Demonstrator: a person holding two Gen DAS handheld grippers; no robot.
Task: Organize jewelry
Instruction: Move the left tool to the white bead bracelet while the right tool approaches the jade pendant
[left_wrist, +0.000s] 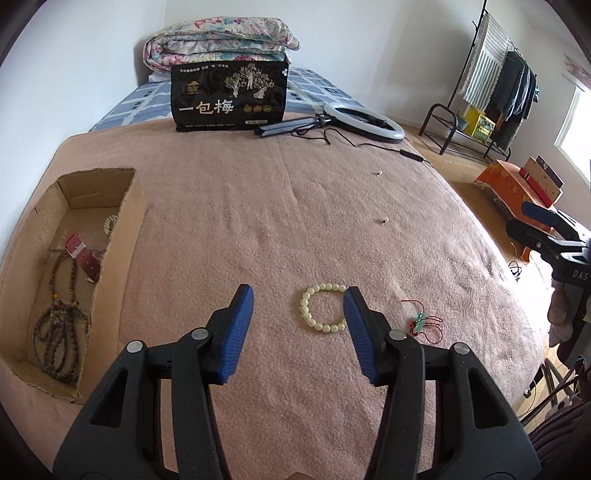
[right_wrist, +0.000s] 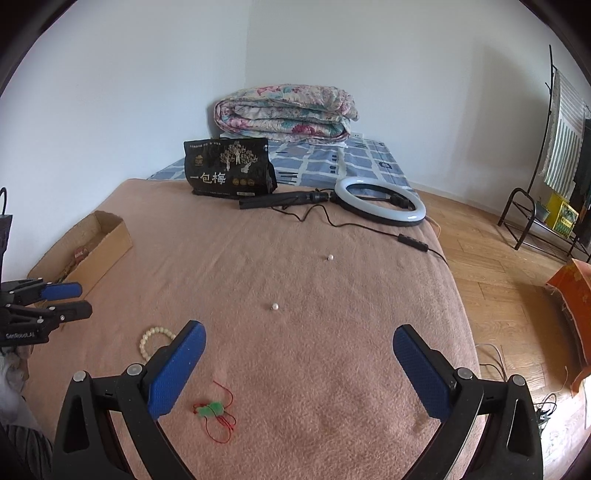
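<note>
Jaws of both grippers apart, empty

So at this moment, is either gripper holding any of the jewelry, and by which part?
Nothing is held. The left gripper is open above the blanket beside the cream bead bracelet; the right gripper is open and empty, the green pendant on red cord loose below it.

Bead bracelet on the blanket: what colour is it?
Cream bracelet; clearest in the left wrist view.
</note>
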